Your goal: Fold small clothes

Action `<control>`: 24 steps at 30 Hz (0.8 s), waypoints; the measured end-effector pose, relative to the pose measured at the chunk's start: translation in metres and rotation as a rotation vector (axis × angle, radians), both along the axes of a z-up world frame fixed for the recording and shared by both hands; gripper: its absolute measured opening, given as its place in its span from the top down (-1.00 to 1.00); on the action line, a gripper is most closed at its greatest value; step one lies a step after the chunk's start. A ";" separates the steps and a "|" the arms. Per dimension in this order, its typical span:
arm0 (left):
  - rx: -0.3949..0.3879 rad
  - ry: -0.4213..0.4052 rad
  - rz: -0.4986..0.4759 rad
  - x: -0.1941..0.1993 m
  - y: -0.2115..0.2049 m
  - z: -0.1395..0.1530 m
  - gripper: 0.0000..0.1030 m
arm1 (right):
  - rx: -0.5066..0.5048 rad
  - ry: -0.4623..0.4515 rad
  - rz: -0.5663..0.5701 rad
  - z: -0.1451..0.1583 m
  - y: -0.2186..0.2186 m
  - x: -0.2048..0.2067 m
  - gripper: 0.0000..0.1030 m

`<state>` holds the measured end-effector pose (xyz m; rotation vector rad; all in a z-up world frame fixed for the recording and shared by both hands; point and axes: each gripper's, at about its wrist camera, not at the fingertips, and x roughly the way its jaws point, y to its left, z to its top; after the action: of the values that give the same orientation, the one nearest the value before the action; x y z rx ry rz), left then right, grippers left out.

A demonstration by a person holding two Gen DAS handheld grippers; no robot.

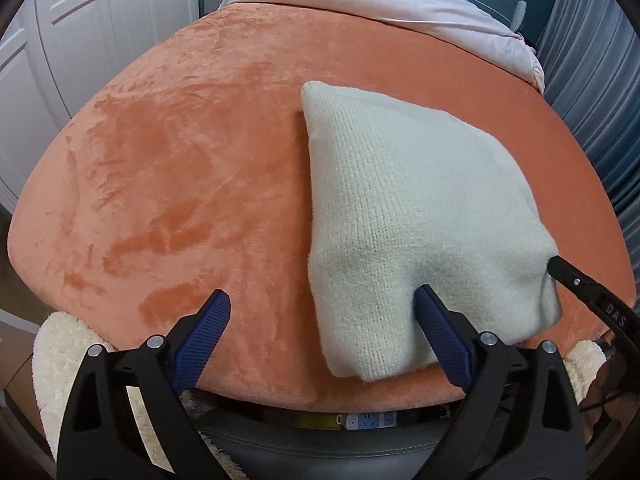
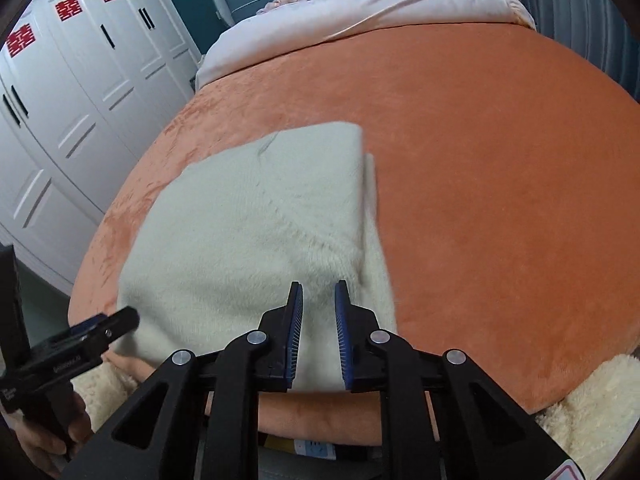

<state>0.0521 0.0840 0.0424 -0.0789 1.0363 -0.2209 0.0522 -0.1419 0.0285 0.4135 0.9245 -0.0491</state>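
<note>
Your cream knitted sweater lies already folded into a compact block on the orange blanket, toward its near edge, so the step in hand looks like squaring up or making one last fold. Your left gripper has its fingers wide apart and holds nothing: one blue pad rests at the sweater's near edge, the other over bare blanket beside it. Your right gripper sits over the sweater's near right corner with fingers only narrowly apart; whether they pinch any knit, I cannot tell. A thin strip of an under-layer sticks out along the sweater's right edge in the right view, so tuck or align that before you fold. Take the whole thickness at both near corners, lift evenly, and lay it toward the far edge; the knit looks soft and likely to sag or slide. No containers show near the sweater.
</note>
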 end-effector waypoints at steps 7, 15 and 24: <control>0.019 0.013 -0.007 0.003 0.000 0.002 -0.77 | 0.195 -0.102 -0.064 0.025 -0.024 -0.004 0.71; 0.003 0.030 -0.004 0.004 0.003 0.001 -0.78 | 0.036 0.210 -0.043 -0.047 -0.024 0.024 0.69; -0.013 0.039 0.041 0.011 0.027 -0.004 -0.82 | 0.044 0.160 0.029 -0.044 0.018 0.001 0.86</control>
<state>0.0629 0.1114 0.0379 -0.1165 1.0711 -0.1892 0.0530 -0.1237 -0.0152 0.4420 1.0909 -0.0359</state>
